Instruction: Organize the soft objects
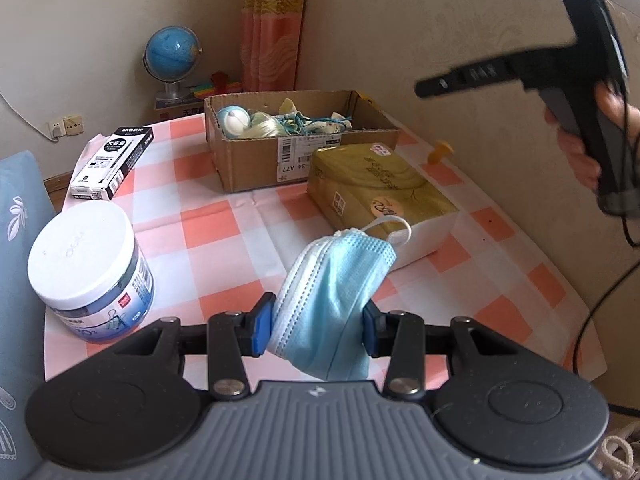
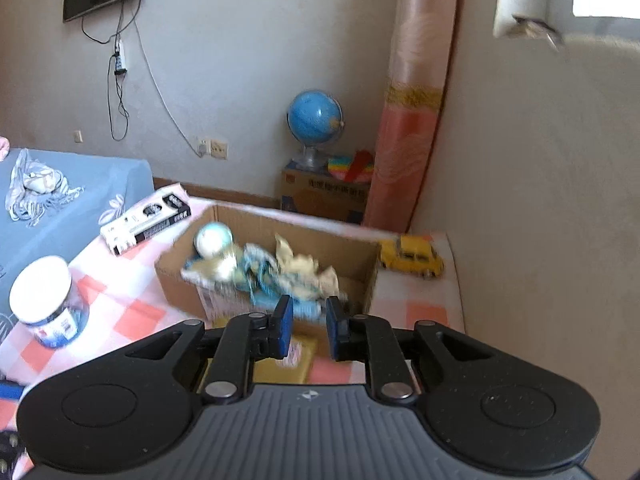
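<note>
- The left tongs (image 1: 316, 330) are clamped on a bunched blue face mask (image 1: 332, 304), the blue pads pressing it from both sides; one white ear loop (image 1: 394, 230) sticks out at the top.
- The mask hangs above the checked counter (image 1: 224, 236), just in front of a gold tissue pack (image 1: 380, 188).
- The right tongs (image 2: 307, 326) hold nothing; a narrow gap shows between the pads, which are nearly together. They hover near the front edge of the cardboard box (image 2: 180, 280).
- In the left wrist view, a hand (image 1: 588, 148) holds the right tongs up at the right, well above the counter.
- The box sits at the back of the counter and holds a pale ball (image 2: 213, 240), crumpled cream scraps (image 2: 304, 268) and blue strings (image 2: 260, 276).
- A white-lidded jar (image 1: 88, 268) stands at the left edge, with a black and white carton (image 1: 112, 162) behind it.
- A yellow toy car (image 2: 412, 256) sits right of the box.
- A globe (image 1: 172, 52) stands on a carton beyond the counter.
</note>
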